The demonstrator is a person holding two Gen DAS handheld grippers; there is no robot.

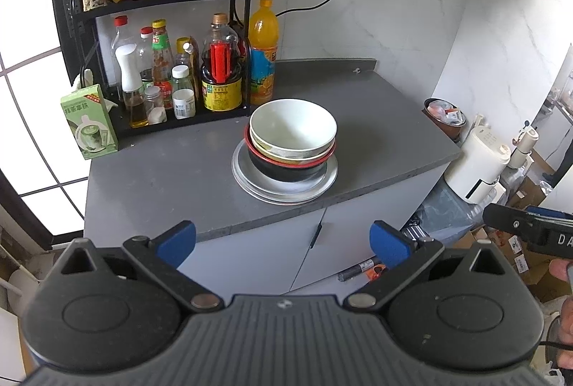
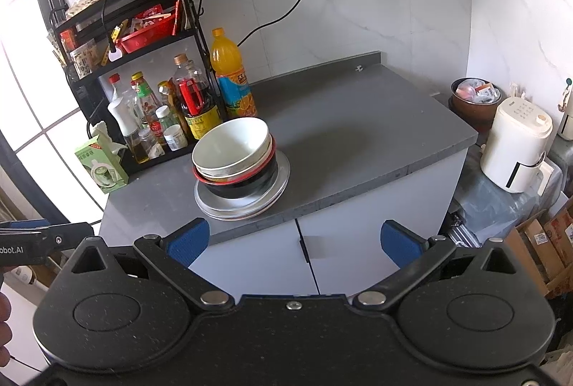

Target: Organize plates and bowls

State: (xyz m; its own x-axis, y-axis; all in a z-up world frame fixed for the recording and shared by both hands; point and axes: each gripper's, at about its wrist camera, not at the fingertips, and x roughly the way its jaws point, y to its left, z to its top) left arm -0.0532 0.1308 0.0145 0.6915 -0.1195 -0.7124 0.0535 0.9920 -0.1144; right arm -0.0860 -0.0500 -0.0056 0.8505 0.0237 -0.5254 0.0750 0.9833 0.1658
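Both your tools are back off the bench, level w/ the cabinet front. Left tool (image 1: 283, 239): blue pads spread wide, released, nothing between them. Right tool (image 2: 295, 239): same, pads apart and empty.

The stack sits mid-frame in both views, near the front edge of the grey bench (image 1: 376, 120). From the top: white bowl (image 1: 293, 124), nested in a patterned bowl, nested in a black bowl w/ red rim (image 1: 286, 169), all on a pile of pale plates (image 1: 286, 192). In the right wrist view the white bowl (image 2: 231, 144) leans a bit toward frame left, so the bowls aren't sitting square.

What crowds it: just behind the stack, upper center, stands an orange drink bottle (image 1: 264, 52), close to the bowl's far rim but apart from it. Left of that, a black rack (image 1: 161, 2) packed w/ sauce & oil bottles on the lower tier and a red basket w/ snack packets above. A green carton (image 1: 89, 122) stands at the bench's left end. A black cord (image 1: 322, 2) runs from the wall socket down behind the bottle.

Right half of the bench is bare. Past its right edge: a brown tub (image 2: 474, 99) of packets and a white appliance (image 2: 515, 149). Cardboard boxes sit lower right, on the floor.
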